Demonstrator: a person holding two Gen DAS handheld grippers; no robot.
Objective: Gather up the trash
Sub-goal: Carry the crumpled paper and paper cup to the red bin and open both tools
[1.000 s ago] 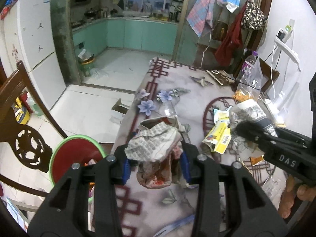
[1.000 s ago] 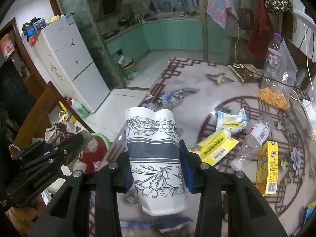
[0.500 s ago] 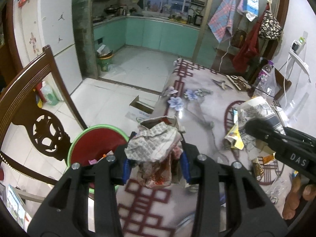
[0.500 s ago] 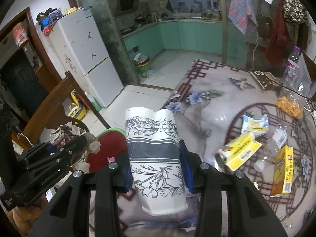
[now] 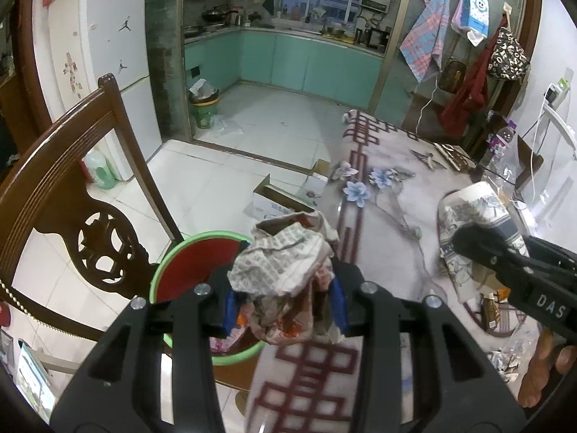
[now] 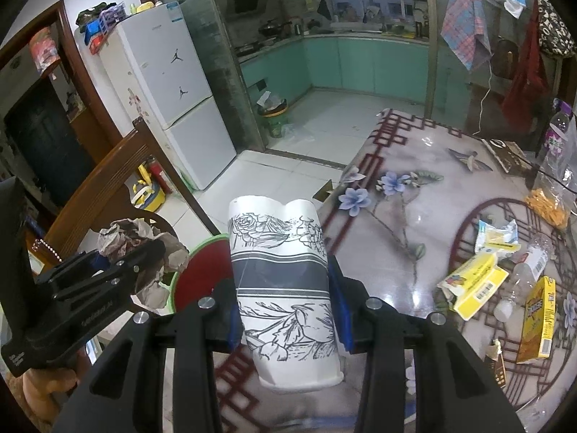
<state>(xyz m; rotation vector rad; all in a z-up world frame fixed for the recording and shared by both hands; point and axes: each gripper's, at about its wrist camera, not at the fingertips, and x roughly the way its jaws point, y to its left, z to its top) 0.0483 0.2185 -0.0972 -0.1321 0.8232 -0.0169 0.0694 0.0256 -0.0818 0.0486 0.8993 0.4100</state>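
Observation:
My left gripper (image 5: pixel 285 303) is shut on a wad of crumpled paper (image 5: pixel 285 263), held above the table's left edge beside a green-rimmed bin with a red liner (image 5: pixel 191 267). My right gripper (image 6: pixel 286 314) is shut on a squashed white paper cup with black flower drawings (image 6: pixel 285 288), over the same corner of the table. The cup (image 5: pixel 472 223) and the right gripper show at the right of the left wrist view. In the right wrist view the left gripper with its paper wad (image 6: pixel 140 245) hangs at the left, next to the bin (image 6: pixel 202 270).
A carved wooden chair (image 5: pixel 72 216) stands left of the bin. The flower-patterned table (image 6: pixel 432 216) carries yellow cartons (image 6: pixel 472 281), wrappers and a clear plastic bottle (image 6: pixel 523 270). A cardboard box (image 5: pixel 281 195) lies on the tiled floor. A white fridge (image 6: pixel 173 108) stands at the back left.
Both grippers have moved left across the table toward its edge, each still holding its trash. The bin and chair have come further into view.

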